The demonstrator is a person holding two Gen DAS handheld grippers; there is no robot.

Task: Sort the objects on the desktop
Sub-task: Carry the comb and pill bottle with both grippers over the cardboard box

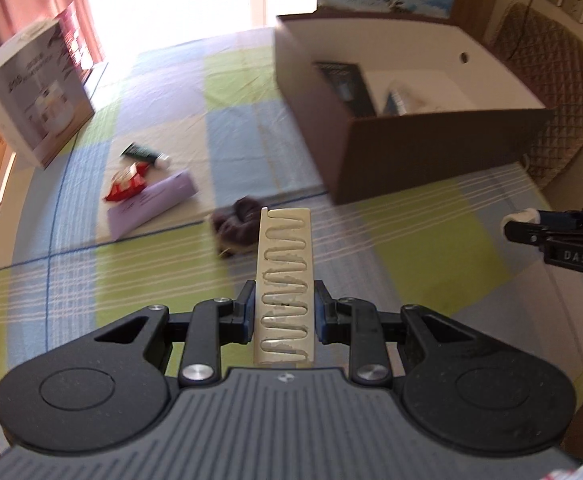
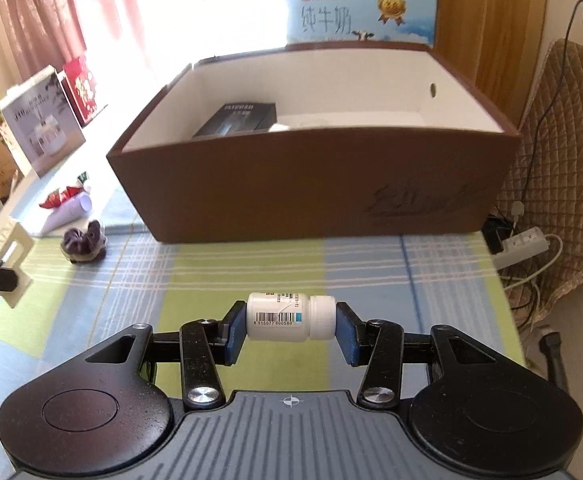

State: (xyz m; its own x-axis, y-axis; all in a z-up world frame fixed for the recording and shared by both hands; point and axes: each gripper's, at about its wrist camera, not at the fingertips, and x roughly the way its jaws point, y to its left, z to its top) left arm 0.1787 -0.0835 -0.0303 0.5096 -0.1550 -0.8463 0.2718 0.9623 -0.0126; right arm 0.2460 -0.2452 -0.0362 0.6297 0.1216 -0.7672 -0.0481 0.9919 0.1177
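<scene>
My left gripper point(image 1: 283, 307) is shut on a cream flat plastic piece point(image 1: 284, 280) with a wavy cut-out, held above the checked tablecloth. My right gripper point(image 2: 290, 318) is shut on a small white pill bottle point(image 2: 287, 317), held sideways with its cap to the right. The brown open box point(image 2: 315, 196) stands ahead of both, a black carton point(image 2: 237, 120) inside it. The right gripper also shows at the right edge of the left wrist view point(image 1: 531, 228). A dark purple scrunchie point(image 1: 233, 224) lies beyond the left gripper. The cream piece shows at far left in the right wrist view point(image 2: 1, 268).
On the cloth at left lie a purple box point(image 1: 151, 204), a red snack packet point(image 1: 125, 184) and a dark green tube point(image 1: 143, 154). A white product carton point(image 1: 35, 92) stands at the table's left edge. A quilted chair point(image 2: 563, 168) and a power strip point(image 2: 525, 246) are to the right.
</scene>
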